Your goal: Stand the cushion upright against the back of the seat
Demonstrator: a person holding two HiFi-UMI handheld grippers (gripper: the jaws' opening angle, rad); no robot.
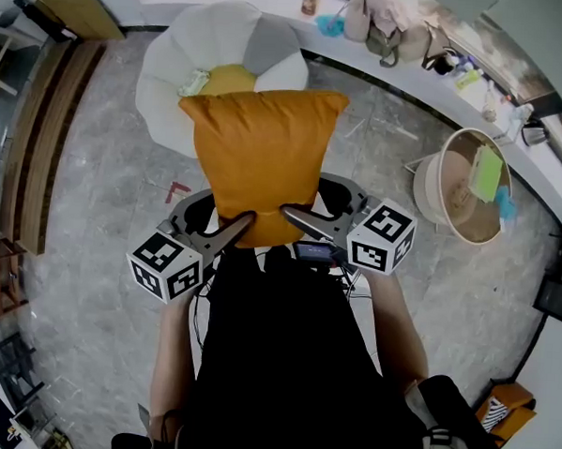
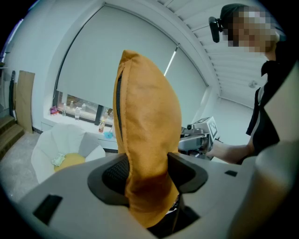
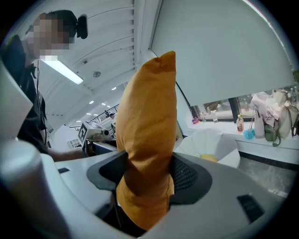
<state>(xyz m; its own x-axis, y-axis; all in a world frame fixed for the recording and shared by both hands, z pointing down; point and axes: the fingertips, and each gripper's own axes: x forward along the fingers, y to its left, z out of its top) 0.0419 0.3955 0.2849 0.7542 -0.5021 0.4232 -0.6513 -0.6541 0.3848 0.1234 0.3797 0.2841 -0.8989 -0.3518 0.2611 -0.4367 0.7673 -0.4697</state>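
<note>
An orange cushion [image 1: 261, 157] hangs upright in the air, held by its lower edge in front of me. My left gripper [image 1: 248, 219] is shut on its lower left corner, and the pads pinch the fabric [image 2: 147, 140] from both sides. My right gripper [image 1: 286, 213] is shut on the lower right part, where the cushion [image 3: 147, 135] narrows between the pads. Beyond the cushion stands a white petal-shaped chair [image 1: 177, 63] with a yellow seat pad [image 1: 228, 78]. The chair also shows past the cushion in the left gripper view [image 2: 60, 144] and in the right gripper view [image 3: 210, 140].
A round beige basket [image 1: 461, 186] holding a green item stands on the floor at the right. A long white window ledge [image 1: 402, 61] behind the chair carries bottles and bags. Wooden steps [image 1: 42, 131] run along the left. The floor is grey marble.
</note>
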